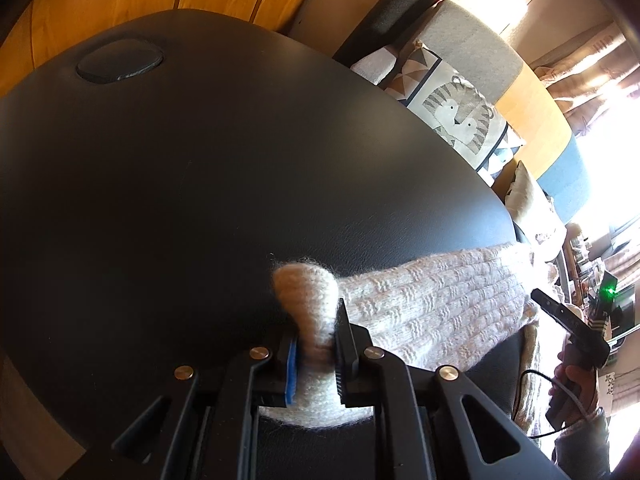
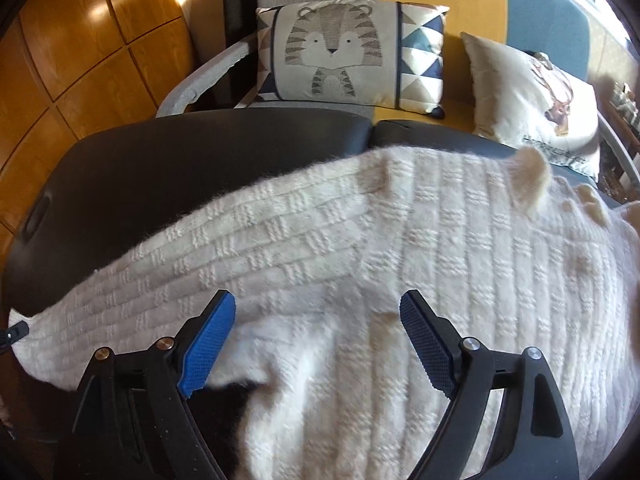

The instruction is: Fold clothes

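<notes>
A cream knitted sweater (image 2: 400, 248) lies spread on a black padded table (image 2: 168, 160). Its sleeve (image 1: 432, 304) stretches across the table in the left wrist view. My left gripper (image 1: 316, 344) is shut on the sleeve's cuff (image 1: 304, 288), which bunches up between the fingers. My right gripper (image 2: 316, 340) is open, with blue pads (image 2: 208, 340) hovering just above the sweater near where the sleeve joins the body. The right gripper also shows in the left wrist view (image 1: 576, 320), at the far right, held by a hand.
A sofa with a tiger cushion (image 2: 340, 56) and a deer cushion (image 2: 536, 96) stands right behind the table's far edge. Wooden panels (image 2: 80, 60) lie to the left. A round dark inset (image 1: 120, 64) sits at the table's far left end.
</notes>
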`<state>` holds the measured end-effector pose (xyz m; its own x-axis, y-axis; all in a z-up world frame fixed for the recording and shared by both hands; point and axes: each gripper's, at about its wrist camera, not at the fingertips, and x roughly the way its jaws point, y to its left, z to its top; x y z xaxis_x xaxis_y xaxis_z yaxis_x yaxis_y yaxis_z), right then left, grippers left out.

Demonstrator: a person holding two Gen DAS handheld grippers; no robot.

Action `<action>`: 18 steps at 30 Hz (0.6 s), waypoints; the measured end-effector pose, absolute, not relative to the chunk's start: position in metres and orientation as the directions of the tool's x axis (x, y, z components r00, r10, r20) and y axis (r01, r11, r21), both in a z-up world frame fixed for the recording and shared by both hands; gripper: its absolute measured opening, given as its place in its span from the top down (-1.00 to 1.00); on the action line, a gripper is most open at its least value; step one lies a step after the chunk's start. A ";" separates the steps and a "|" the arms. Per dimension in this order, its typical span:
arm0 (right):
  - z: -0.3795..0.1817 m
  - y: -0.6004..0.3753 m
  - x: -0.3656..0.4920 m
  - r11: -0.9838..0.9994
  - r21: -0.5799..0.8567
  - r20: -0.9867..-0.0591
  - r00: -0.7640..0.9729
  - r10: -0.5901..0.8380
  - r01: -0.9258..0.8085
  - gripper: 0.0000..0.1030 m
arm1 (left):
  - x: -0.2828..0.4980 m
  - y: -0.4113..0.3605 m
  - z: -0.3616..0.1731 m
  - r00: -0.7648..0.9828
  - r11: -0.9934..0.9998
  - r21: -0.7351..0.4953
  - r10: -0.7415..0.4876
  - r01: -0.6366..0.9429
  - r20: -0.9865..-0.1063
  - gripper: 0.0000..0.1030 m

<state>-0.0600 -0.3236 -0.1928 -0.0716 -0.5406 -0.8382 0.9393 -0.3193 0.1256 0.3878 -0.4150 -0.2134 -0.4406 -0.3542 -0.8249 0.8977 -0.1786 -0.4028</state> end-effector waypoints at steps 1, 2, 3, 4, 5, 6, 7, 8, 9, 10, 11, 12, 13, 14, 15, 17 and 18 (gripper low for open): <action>-0.195 -0.329 -0.058 -0.302 0.126 -0.842 -0.059 -0.536 0.945 -0.69 | 0.389 -0.415 -0.214 -0.441 -0.177 -0.404 -0.354 0.898 -0.825 0.73; -0.197 -0.333 -0.056 -0.286 0.126 -0.846 -0.048 -0.531 0.950 -0.69 | 0.389 -0.415 -0.213 -0.440 -0.175 -0.403 -0.355 0.898 -0.825 0.73; -0.198 -0.338 -0.053 -0.272 0.121 -0.847 -0.043 -0.529 0.955 -0.69 | 0.390 -0.415 -0.213 -0.439 -0.174 -0.403 -0.355 0.899 -0.825 0.73; -0.199 -0.342 -0.049 -0.260 0.113 -0.846 -0.044 -0.531 0.959 -0.69 | 0.390 -0.415 -0.213 -0.438 -0.173 -0.403 -0.356 0.899 -0.825 0.73; -0.200 -0.348 -0.045 -0.251 0.111 -0.844 -0.042 -0.535 0.962 -0.69 | 0.391 -0.415 -0.211 -0.437 -0.173 -0.402 -0.360 0.899 -0.824 0.73; -0.201 -0.354 -0.040 -0.255 0.105 -0.839 -0.052 -0.541 0.961 -0.80 | 0.392 -0.415 -0.210 -0.437 -0.173 -0.401 -0.364 0.899 -0.823 0.73; -0.203 -0.359 -0.036 -0.266 0.095 -0.833 -0.070 -0.548 0.959 -0.91 | 0.393 -0.415 -0.209 -0.435 -0.174 -0.399 -0.368 0.900 -0.821 0.73; -0.205 -0.364 -0.031 -0.276 0.085 -0.827 -0.087 -0.555 0.957 -0.97 | 0.395 -0.416 -0.208 -0.432 -0.171 -0.397 -0.373 0.902 -0.821 0.73; -0.206 -0.369 -0.028 -0.286 0.073 -0.822 -0.105 -0.560 0.955 -1.00 | 0.397 -0.416 -0.208 -0.428 -0.168 -0.394 -0.378 0.904 -0.821 0.73; -0.206 -0.375 -0.025 -0.295 0.060 -0.816 -0.124 -0.565 0.954 -1.00 | 0.399 -0.418 -0.208 -0.426 -0.162 -0.395 -0.377 0.904 -0.822 0.72; -0.205 -0.380 -0.022 -0.304 0.047 -0.810 -0.143 -0.569 0.951 -1.00 | 0.401 -0.419 -0.209 -0.422 -0.159 -0.391 -0.378 0.906 -0.824 0.72; -0.204 -0.387 -0.020 -0.310 0.040 -0.807 -0.153 -0.570 0.950 -1.00 | 0.403 -0.420 -0.209 -0.417 -0.155 -0.388 -0.378 0.909 -0.826 0.71; -0.202 -0.394 -0.019 -0.312 0.032 -0.806 -0.160 -0.570 0.950 -1.00 | 0.405 -0.422 -0.208 -0.413 -0.151 -0.385 -0.382 0.911 -0.827 0.71; -0.201 -0.401 -0.017 -0.312 0.024 -0.805 -0.167 -0.569 0.950 -1.00 | 0.407 -0.423 -0.207 -0.408 -0.146 -0.382 -0.386 0.913 -0.827 0.71; -0.200 -0.409 -0.015 -0.309 0.016 -0.805 -0.171 -0.568 0.951 -1.00 | 0.409 -0.425 -0.207 -0.403 -0.142 -0.379 -0.390 0.915 -0.828 0.71; -0.197 -0.419 -0.011 -0.295 0.005 -0.805 -0.171 -0.568 0.955 -1.00 | 0.411 -0.426 -0.201 -0.393 -0.139 -0.369 -0.407 0.919 -0.825 0.71; -0.196 -0.417 -0.008 -0.281 0.002 -0.805 -0.165 -0.570 0.960 -1.00 | 0.413 -0.426 -0.198 -0.387 -0.138 -0.364 -0.416 0.921 -0.823 0.71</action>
